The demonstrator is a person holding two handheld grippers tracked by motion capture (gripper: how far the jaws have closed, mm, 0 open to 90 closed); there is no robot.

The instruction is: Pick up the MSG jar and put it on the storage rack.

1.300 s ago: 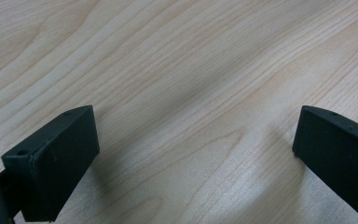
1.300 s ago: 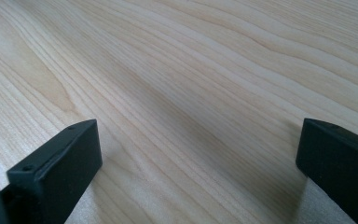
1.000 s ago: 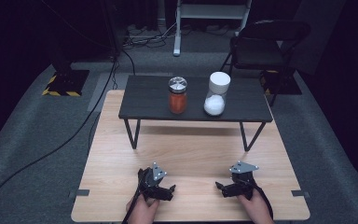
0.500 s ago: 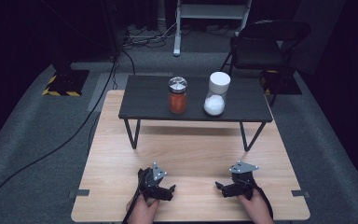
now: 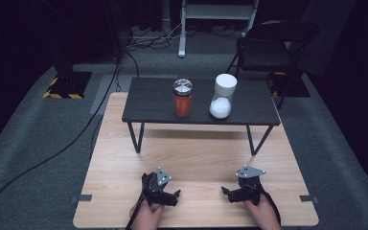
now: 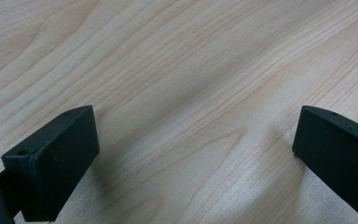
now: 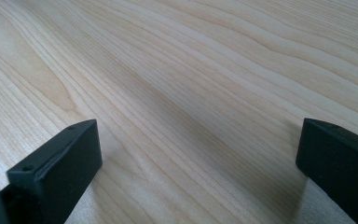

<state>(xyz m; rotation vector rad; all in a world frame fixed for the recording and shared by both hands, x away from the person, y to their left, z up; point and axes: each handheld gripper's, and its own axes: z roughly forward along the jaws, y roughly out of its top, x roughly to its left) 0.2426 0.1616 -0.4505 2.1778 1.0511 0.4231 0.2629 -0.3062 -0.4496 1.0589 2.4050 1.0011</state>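
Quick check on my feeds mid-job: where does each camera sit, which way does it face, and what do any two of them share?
High view: above the person's side, facing forward and down on the wooden table; both hands, left gripper and right gripper show near its front edge.
Left gripper view: rides the left gripper, facing down at bare wood between open jaws.
Right gripper view: rides the right gripper, likewise over bare wood, jaws open.
Shared: all views show the same tabletop grain.
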